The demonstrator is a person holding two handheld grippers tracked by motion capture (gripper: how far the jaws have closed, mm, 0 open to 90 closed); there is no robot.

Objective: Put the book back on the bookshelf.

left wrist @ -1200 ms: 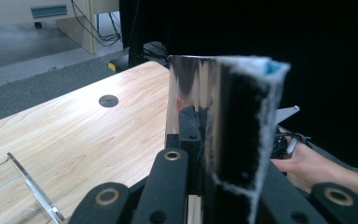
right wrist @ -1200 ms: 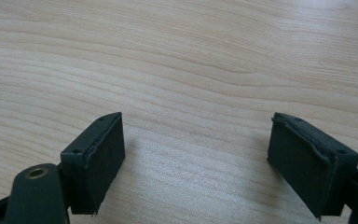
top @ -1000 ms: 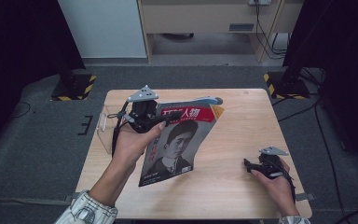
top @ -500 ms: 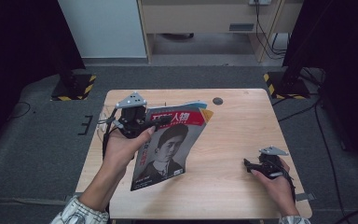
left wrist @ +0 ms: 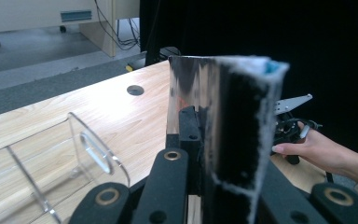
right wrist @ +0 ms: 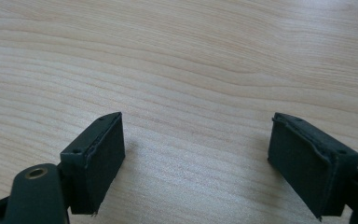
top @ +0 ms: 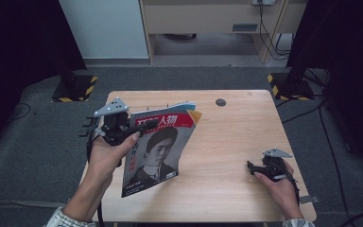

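Glossy magazine point(top: 156, 151) tilted, spine edge up, lengthwise toward person.

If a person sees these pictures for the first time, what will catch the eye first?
First the magazine with a portrait cover and red title band, lifted over the left part of the wooden table, clamped in the left gripper. Next, the clear acrylic stand at the table's left edge. The right gripper rests open near the right edge.

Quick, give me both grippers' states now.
Left gripper: shut on the magazine, held tilted above the table.
Right gripper: open, empty, resting on the table.
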